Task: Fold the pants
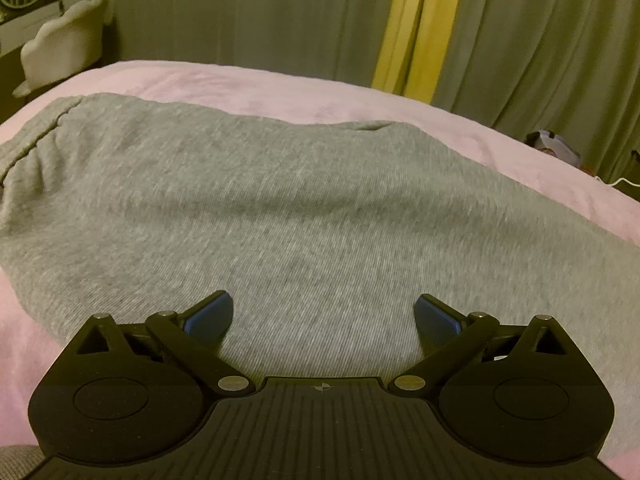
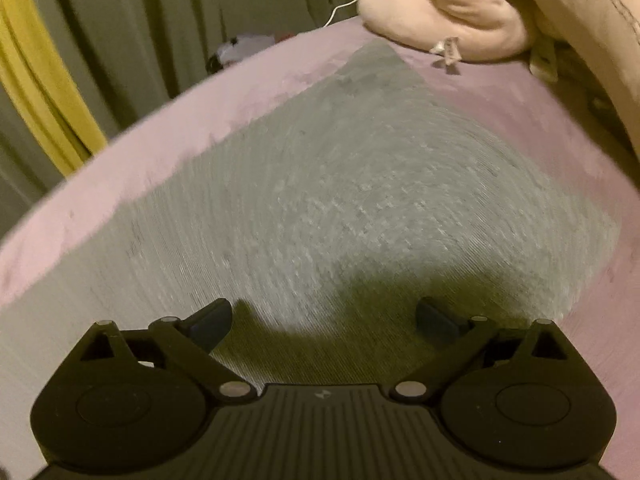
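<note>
With the grey pants [image 1: 304, 208] spread flat on the pink bed [image 1: 280, 84], both the left claw [image 1: 324, 316] and right claw [image 2: 324, 320] hang released and empty just over them, apparently between folds; next, each must pinch an edge.

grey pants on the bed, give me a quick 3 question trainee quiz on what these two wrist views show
1. True or false: the left gripper is clamped on the grey pants.
2. What do the pants lie on? A) a wooden floor B) a pink blanket C) a chair
3. In the right wrist view, what pale item sits on the bed beyond the pants, past the right gripper?

Key
1. False: both grippers are open, fabric under the fingers but not pinched.
2. B
3. A pale pink plush cushion, touching the blanket, apart from the pants.
</note>
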A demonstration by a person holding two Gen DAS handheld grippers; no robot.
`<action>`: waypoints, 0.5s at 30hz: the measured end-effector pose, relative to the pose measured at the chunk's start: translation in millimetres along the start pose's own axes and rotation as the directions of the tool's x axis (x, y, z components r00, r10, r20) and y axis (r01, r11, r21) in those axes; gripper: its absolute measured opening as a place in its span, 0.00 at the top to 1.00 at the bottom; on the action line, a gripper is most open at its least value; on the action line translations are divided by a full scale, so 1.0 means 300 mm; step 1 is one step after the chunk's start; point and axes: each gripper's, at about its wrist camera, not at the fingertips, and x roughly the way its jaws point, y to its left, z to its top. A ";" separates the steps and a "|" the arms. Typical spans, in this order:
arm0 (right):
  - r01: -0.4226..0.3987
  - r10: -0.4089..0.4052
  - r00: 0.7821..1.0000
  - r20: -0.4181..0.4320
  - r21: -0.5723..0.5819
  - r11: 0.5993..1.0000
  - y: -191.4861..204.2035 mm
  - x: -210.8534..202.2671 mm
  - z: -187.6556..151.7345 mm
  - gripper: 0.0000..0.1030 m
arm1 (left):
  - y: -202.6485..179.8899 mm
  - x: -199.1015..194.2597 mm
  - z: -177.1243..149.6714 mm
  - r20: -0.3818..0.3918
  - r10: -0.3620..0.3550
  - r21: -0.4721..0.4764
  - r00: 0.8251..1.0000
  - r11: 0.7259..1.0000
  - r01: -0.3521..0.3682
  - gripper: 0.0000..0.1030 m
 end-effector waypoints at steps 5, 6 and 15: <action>0.139 -0.146 0.989 -0.024 -0.179 0.974 0.094 0.031 -0.010 0.04 | -0.003 0.003 0.000 0.000 0.004 0.009 1.000 1.000 -0.004 0.01; 0.146 -0.153 0.988 -0.026 -0.186 0.972 0.100 0.028 -0.014 0.04 | -0.004 0.004 -0.001 0.000 0.005 0.011 1.000 1.000 -0.005 0.01; 0.146 -0.153 0.988 -0.031 -0.174 0.974 0.090 0.037 -0.009 0.04 | 0.014 -0.013 0.000 0.021 -0.002 -0.017 1.000 1.000 0.002 0.01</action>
